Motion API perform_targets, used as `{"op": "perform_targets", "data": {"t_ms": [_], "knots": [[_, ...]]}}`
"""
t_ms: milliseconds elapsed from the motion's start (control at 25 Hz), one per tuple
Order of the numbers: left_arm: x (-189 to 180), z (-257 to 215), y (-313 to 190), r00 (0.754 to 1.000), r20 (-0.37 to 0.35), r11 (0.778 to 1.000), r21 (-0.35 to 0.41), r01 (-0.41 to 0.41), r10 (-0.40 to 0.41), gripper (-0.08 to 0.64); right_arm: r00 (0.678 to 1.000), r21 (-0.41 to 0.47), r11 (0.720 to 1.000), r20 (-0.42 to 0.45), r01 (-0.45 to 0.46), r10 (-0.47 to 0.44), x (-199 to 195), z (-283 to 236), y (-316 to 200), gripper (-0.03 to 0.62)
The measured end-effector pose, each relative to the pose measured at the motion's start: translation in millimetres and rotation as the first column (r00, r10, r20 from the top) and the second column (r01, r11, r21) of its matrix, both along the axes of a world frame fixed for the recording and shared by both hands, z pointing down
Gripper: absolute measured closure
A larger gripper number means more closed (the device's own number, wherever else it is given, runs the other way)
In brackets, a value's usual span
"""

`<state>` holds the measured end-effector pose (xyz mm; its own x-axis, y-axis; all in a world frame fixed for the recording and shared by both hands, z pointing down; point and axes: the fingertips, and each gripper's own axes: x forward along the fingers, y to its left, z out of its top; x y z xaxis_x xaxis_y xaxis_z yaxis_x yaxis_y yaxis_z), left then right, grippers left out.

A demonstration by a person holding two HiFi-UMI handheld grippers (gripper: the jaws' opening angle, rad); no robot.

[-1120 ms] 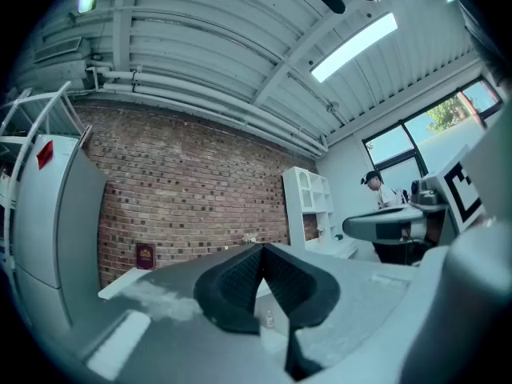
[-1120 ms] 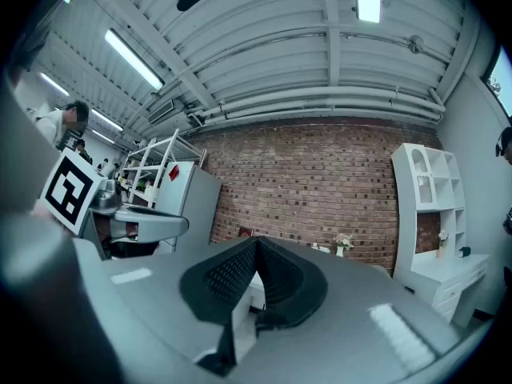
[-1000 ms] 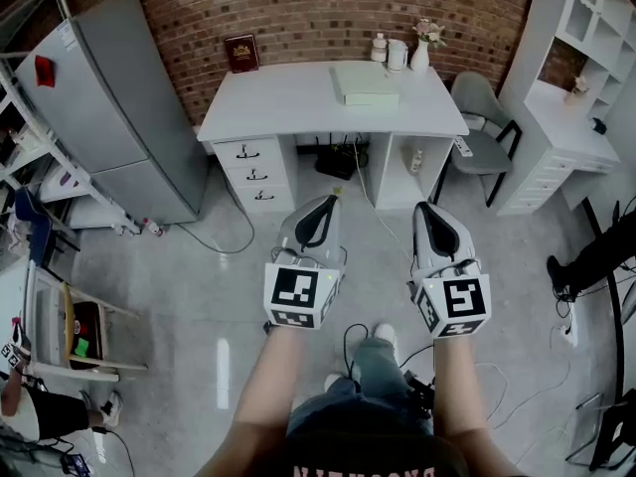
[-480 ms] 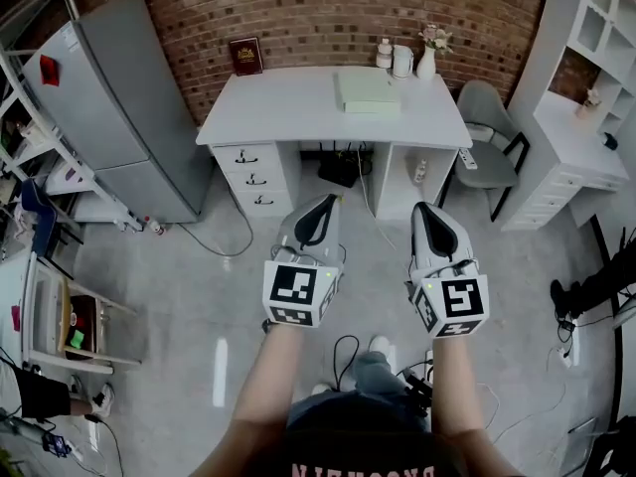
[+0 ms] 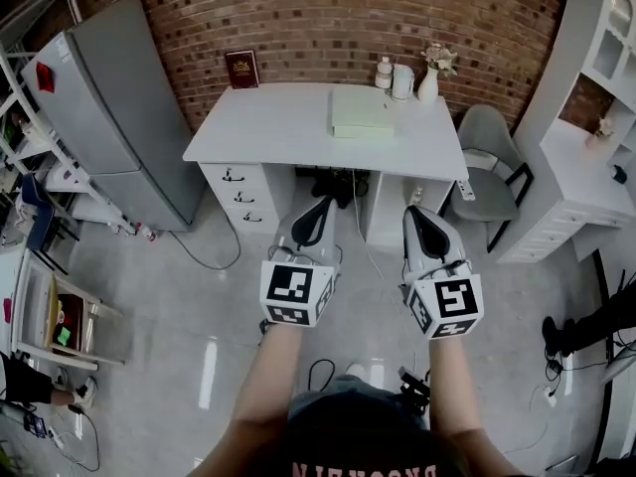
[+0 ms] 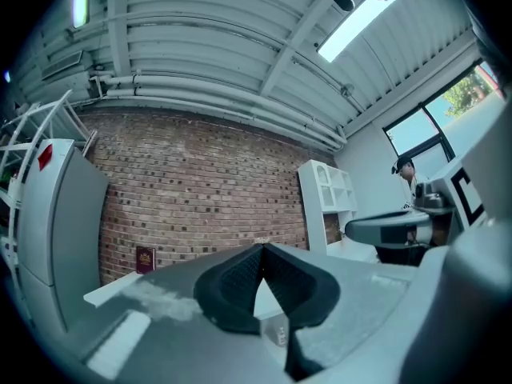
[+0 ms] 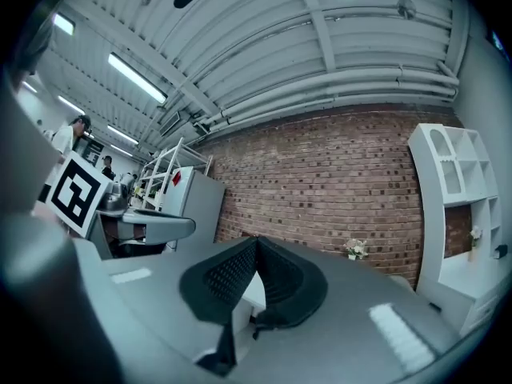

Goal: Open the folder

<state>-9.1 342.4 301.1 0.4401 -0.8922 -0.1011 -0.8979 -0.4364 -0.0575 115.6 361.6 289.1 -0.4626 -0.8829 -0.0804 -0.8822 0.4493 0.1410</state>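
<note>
head view, left to right: metal rack (image 5: 25,137) at the far left edge, tall grey cabinet (image 5: 109,107) beside it, a strip of bare floor (image 5: 199,296), then the white worktop (image 5: 268,127) against the brick wall (image 5: 318,8). drawers (image 5: 238,182) sit under its left half, with an open kneehole with cables (image 5: 333,162) under the middle. folder (image 5: 360,112) lies flat and closed on the worktop, right of centre, near the back edge. red book (image 5: 241,69) stands at the back left; bottle (image 5: 384,73), jug (image 5: 401,81) and flower vase (image 5: 429,79) line the back right. grey chair (image 5: 487,167) is just beside the worktop's right end, white shelf unit (image 5: 596,78) past it. left gripper (image 5: 326,207) and right gripper (image 5: 415,215) are held side by side over open floor in front of the worktop, well apart from the folder.

left gripper view: fingers (image 6: 236,282) closed tip to tip, nothing between. it adds the ceiling beams (image 6: 240,46) and a window (image 6: 448,118), and shows the right gripper side-on.

right gripper view: fingers (image 7: 228,274) closed too, empty. left gripper sits at its left edge, flowers just right of the finger line.

folder shows only in head view.
</note>
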Motion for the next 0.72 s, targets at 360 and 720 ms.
{"op": "perform_targets", "data": {"t_ms": [360,720], "knots": [[30,5,-36,0.999,-0.006,0.999,-0.021,0.037,-0.037,0.56,0.998,0.011,0.999,0.036,0.049,-0.05,35,-1,-39,0.594],[40,13,-73,0.999,0.006,0.999,-0.027,0.045,-0.045,0.56,0.993,0.009,0.994,0.051,0.107,-0.108,37,9,-68,0.594]]}}
